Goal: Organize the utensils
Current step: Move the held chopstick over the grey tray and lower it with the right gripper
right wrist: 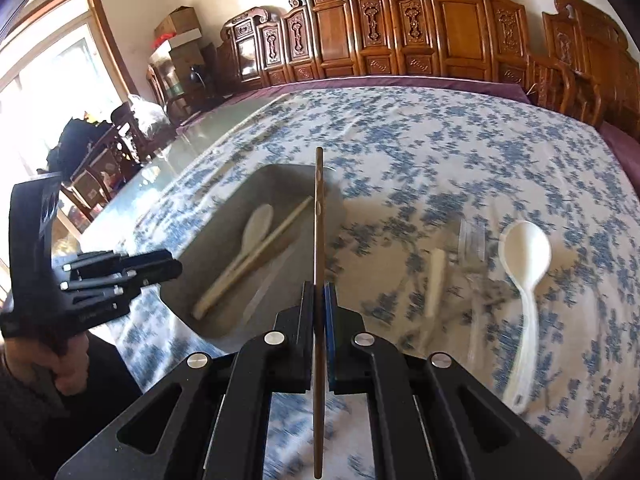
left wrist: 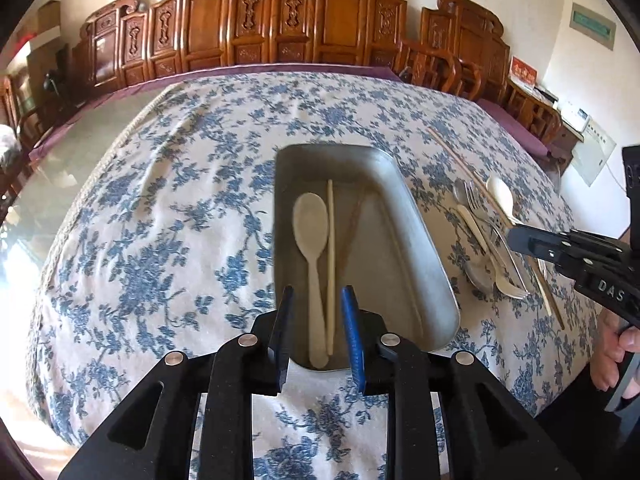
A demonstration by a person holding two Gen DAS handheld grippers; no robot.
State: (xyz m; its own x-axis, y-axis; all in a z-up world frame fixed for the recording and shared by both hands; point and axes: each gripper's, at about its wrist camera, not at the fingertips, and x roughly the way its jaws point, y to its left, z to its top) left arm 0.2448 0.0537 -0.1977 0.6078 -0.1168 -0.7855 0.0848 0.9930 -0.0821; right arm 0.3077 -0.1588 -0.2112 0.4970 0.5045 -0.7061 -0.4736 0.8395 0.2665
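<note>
Right tool clamps a thin flat utensil, visible only from its wrist; left tool stands apart, empty, over the metal tray.

Each camera sits just behind its own claw, looking forward and steeply down along the fingers, close above the table. Both views share the metal tray, the floral tablecloth and carved wooden chairs beyond.
</note>
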